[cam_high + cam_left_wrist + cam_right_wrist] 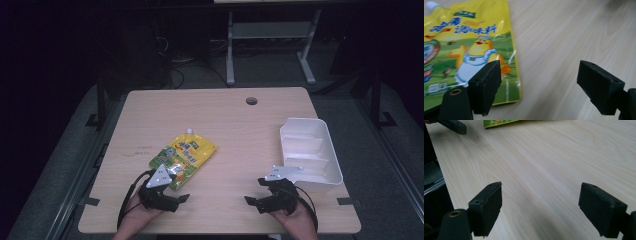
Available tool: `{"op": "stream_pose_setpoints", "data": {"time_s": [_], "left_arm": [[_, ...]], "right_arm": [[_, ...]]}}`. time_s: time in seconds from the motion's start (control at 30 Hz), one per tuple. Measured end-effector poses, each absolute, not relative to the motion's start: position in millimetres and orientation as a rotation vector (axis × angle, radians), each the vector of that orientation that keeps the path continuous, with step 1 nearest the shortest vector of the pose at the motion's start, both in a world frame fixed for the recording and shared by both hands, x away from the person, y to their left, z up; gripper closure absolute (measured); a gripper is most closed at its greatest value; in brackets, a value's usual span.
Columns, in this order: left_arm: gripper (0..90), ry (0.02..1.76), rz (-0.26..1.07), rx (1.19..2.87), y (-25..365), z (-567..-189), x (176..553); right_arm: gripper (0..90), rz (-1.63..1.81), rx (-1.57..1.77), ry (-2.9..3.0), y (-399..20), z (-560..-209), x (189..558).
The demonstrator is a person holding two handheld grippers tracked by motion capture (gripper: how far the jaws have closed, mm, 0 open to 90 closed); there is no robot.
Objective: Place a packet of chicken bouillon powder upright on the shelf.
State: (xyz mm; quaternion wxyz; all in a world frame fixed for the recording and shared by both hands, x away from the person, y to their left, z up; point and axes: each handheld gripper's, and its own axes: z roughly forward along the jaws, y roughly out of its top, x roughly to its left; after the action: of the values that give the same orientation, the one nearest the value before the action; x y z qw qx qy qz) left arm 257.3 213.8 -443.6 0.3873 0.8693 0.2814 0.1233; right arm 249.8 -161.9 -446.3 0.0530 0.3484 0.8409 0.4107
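The left hand-held gripper (172,196) sits near the front edge of the table (235,120), at the left side in the high view, with a hand (135,215) under it. Its jaws are spread wide and nothing is between them; in the left gripper view one jaw stands over the lower corner of the yellow pouch (471,47), the other over bare wood, and I cannot tell if the first jaw touches the pouch. The right hand-held gripper (260,192) is at the right side near the front edge, also with the jaws spread wide and holding nothing; in the right gripper view there is only table wood between them. The yellow pouch (183,156) lies flat on the table, left of the middle, just beyond the left hand-held gripper. Its long axis runs diagonal: the white spout (189,131) points to the far side of the table and a little to the right, and the bottom edge is toward the person, close to the left hand-held gripper. The printed side faces up. A white bin (327,150) stands at the right edge of the table, just beside the right hand-held gripper and well apart from the pouch.
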Motion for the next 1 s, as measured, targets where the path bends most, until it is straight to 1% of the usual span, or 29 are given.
{"op": "stream_pose_setpoints", "data": {"time_s": [0.1, 0.23, 0.33, 0.43, 0.63, 0.67, 0.7, 0.73, 0.8, 0.87, 0.93, 0.97, 1.0], "left_arm": [[20.3, 0.743, 0.33, 2.193, 220.1, -442.1, 259.8], [23.4, 0.791, 0.346, 2.153, 232.7, -440.3, 265.0], [26.6, 0.843, 0.389, 2.133, 243.1, -439.8, 270.8], [28.0, 0.874, 0.393, 2.12, 248.4, -440.4, 274.8], [38.3, 0.933, 0.414, 2.108, 260.0, -442.6, 284.6], [38.3, 0.943, 0.414, 2.106, 262.2, -443.4, 286.6], [40.3, 0.953, 0.412, 2.102, 263.9, -443.9, 288.0], [45.7, 0.967, 0.406, 2.087, 267.0, -444.7, 290.7], [47.3, 0.975, 0.408, 2.086, 268.3, -445.0, 292.3], [54.2, 0.998, 0.392, 2.07, 269.5, -446.4, 295.9], [59.1, 0.999, 0.389, 2.067, 269.7, -446.9, 297.4], [61.2, 0.999, 0.389, 2.067, 269.7, -446.9, 297.4], [61.2, 1.0, 0.387, 2.067, 269.5, -447.1, 297.7]], "right_arm": [[18.3, 1.246, 1.059, 2.552, -161.7, -446.4, 249.6], [18.3, 1.238, 1.059, 2.551, -161.5, -446.6, 249.4], [18.2, 1.24, 1.082, 2.546, -163.8, -448.6, 251.3], [18.2, 1.243, 1.093, 2.547, -164.3, -449.7, 252.4], [18.3, 1.242, 1.095, 2.55, -161.2, -451.0, 253.9], [18.3, 1.241, 1.092, 2.554, -160.5, -451.3, 254.4], [18.3, 1.245, 1.093, 2.565, -158.7, -451.6, 255.3], [16.6, 1.256, 1.112, 2.596, -154.4, -451.2, 259.0], [16.5, 1.262, 1.11, 2.602, -152.5, -450.6, 260.5], [16.5, 1.244, 1.067, 2.619, -142.7, -444.0, 267.4], [16.6, 1.25, 1.045, 2.623, -136.1, -438.2, 274.0], [16.6, 1.25, 1.045, 2.623, -136.1, -438.2, 274.0], [16.6, 1.256, 1.038, 2.619, -133.4, -436.0, 276.8]]}}
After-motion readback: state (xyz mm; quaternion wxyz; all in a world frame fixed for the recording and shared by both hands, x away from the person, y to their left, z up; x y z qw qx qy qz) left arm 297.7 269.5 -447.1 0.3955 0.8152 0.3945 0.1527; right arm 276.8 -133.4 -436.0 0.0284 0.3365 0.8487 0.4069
